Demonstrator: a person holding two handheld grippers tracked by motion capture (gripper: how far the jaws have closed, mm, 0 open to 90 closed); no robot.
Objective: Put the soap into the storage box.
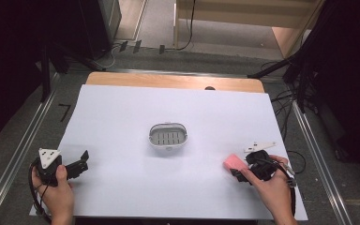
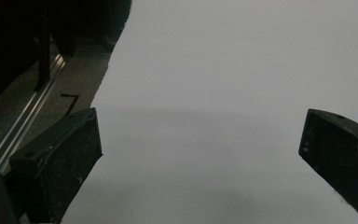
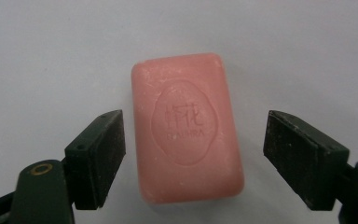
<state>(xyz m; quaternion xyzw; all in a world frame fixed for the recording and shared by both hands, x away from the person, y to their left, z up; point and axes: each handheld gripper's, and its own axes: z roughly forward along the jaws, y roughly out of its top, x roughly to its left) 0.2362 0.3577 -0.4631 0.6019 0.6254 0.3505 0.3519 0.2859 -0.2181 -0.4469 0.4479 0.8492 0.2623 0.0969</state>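
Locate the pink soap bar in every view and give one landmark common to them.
High view: pink soap bar at lower right, by the right gripper.
Left gripper view: not in it.
Right gripper view: soap centre, between the open jaws.
Shared landmark: the white sheet covering the table.

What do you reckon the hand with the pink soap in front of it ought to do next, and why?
Probably close the right tongs on the pink soap bar. The bar lies flat on the white sheet between the open jaws, with a gap on each side, so nothing grips it yet. The soap dish sits empty mid-table, a likely destination.
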